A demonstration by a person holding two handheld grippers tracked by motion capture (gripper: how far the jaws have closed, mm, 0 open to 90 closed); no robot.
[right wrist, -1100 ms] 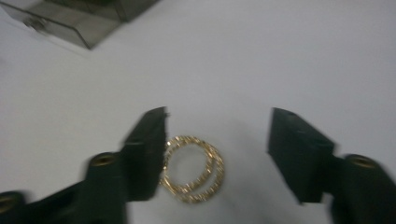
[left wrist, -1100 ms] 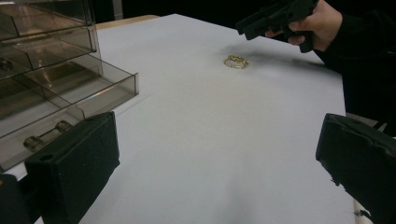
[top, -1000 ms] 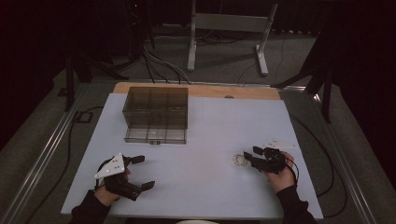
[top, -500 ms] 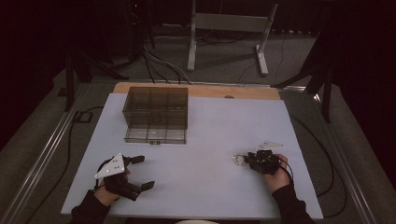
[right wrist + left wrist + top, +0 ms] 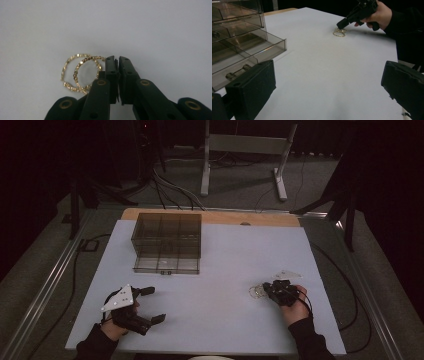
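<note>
The gold rings (image 5: 81,72) are seen lying flat near the table's (image 5: 225,250) right front corner, just left of the right gripper (image 5: 118,62). Its jaws are pressed together, with nothing held. The left gripper (image 5: 150,305), wide open and empty, is kept well apart.

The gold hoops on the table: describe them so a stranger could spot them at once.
On the white table, look to the near right, far from the smoky clear drawer box. Just past the shut right tool lie two thin gold beaded hoops, overlapping and flat, the table's only shiny loose things.
</note>
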